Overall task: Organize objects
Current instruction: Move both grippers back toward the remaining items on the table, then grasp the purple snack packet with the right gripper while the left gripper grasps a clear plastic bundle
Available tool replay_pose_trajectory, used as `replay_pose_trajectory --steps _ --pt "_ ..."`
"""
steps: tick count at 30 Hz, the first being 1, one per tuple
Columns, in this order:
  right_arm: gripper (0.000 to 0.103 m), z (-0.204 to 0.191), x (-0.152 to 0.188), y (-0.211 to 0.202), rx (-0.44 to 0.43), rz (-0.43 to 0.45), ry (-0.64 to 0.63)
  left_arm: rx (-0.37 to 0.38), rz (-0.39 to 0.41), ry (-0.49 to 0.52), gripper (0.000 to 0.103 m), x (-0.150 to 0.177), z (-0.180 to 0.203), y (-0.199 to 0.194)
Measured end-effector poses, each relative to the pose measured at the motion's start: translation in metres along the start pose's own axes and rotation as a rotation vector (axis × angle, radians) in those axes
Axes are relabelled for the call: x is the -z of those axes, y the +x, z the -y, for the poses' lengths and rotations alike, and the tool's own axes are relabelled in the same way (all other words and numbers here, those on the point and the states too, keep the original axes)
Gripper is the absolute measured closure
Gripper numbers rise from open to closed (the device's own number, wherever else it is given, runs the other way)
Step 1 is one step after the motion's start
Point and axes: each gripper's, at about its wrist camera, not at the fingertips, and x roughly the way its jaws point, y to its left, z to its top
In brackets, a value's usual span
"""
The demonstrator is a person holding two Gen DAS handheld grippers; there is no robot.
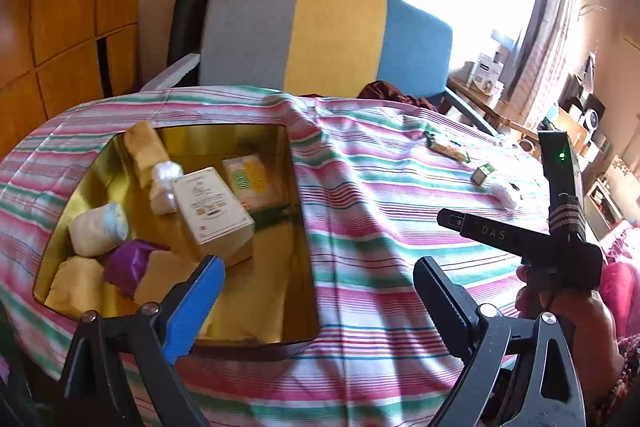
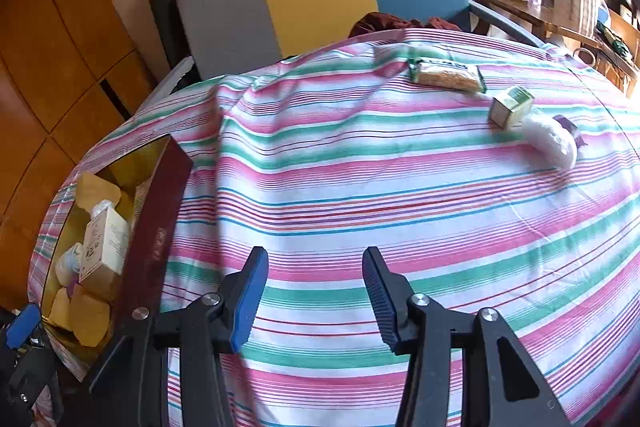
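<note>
- Lying loose on the striped tablecloth (image 2: 360, 187), far right side, well apart from the gold tin (image 1: 296, 227): a snack bar (image 2: 448, 75), a small green carton (image 2: 510, 107), a white wrapped bundle (image 2: 554, 143).
- Judged light; carton stiff, best pinched across flat sides; bundle soft, squashable; bar wrapper likely slippery.
- Right gripper (image 2: 316, 291) spread, empty, above the cloth.
- Left gripper (image 1: 320, 287) spread, empty, beside the tin.

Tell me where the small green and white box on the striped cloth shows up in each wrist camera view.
Left wrist view: the small green and white box lies far right on the striped cloth, just beyond the snack bar.
Right wrist view: the box is upper right, touching a white wrapped bundle.
Shared landmark: the snack bar lies just up and left of it in both.
</note>
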Motion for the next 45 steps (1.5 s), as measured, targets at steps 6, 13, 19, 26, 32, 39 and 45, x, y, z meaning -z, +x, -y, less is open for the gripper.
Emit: replay_pose_trajectory --steps 6,13,19,26,32,39,45 --pt "0.054 0.07 -0.033 -0.003 0.102 0.008 -0.005 0.025 -0.026 0.055 0.007 -0.003 0.033 0.011" --pt "0.054 0.163 -0.081 0.003 0.278 0.054 0.061 0.05 -0.087 0.07 0.007 -0.002 0.061 0.03" --pt "0.054 0.193 -0.082 0.026 0.184 -0.048 0.159 0.064 -0.116 0.096 0.007 -0.005 0.085 0.048" --pt "0.054 0.195 -0.094 -0.009 0.01 -0.01 0.165 0.103 -0.143 0.123 0.007 -0.013 0.112 0.071" --pt "0.054 0.239 -0.122 0.002 0.217 -0.002 0.035 0.117 -0.174 0.131 0.007 -0.007 0.127 0.085" --pt "0.053 0.246 -0.117 0.039 0.17 -0.052 -0.026 0.126 -0.226 0.12 0.007 -0.005 0.142 0.104" --pt "0.052 0.252 -0.113 0.059 0.191 -0.077 -0.029 0.12 -0.231 0.158 0.007 -0.003 0.159 0.109"
